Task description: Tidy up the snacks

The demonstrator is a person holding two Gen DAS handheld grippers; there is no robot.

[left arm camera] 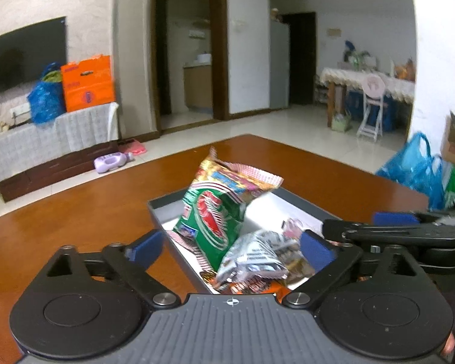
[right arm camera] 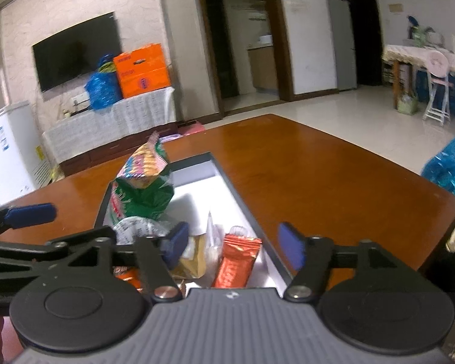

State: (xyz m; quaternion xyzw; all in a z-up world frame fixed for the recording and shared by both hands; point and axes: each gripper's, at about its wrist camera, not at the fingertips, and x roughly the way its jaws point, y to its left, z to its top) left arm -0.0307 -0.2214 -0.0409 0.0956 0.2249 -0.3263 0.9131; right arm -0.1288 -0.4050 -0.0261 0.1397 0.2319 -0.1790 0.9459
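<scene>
A grey-rimmed white tray (left arm camera: 300,201) sits on the brown table (left arm camera: 75,212) and holds several snack packets. A green and red snack bag (left arm camera: 212,209) leans upright in it, with a silver packet (left arm camera: 254,257) in front. My left gripper (left arm camera: 232,247) is open and empty, its blue pads either side of the packets. The tray (right arm camera: 236,194) also shows in the right wrist view with the green bag (right arm camera: 144,188), a red-orange packet (right arm camera: 236,261) and a gold packet (right arm camera: 194,261). My right gripper (right arm camera: 235,247) is open and empty above them.
The right gripper's blue pad (left arm camera: 394,219) reaches in from the right of the left wrist view; the left gripper's pad (right arm camera: 30,212) shows at the left of the right wrist view. A blue plastic bag (right arm camera: 452,170) sits off the table's right edge.
</scene>
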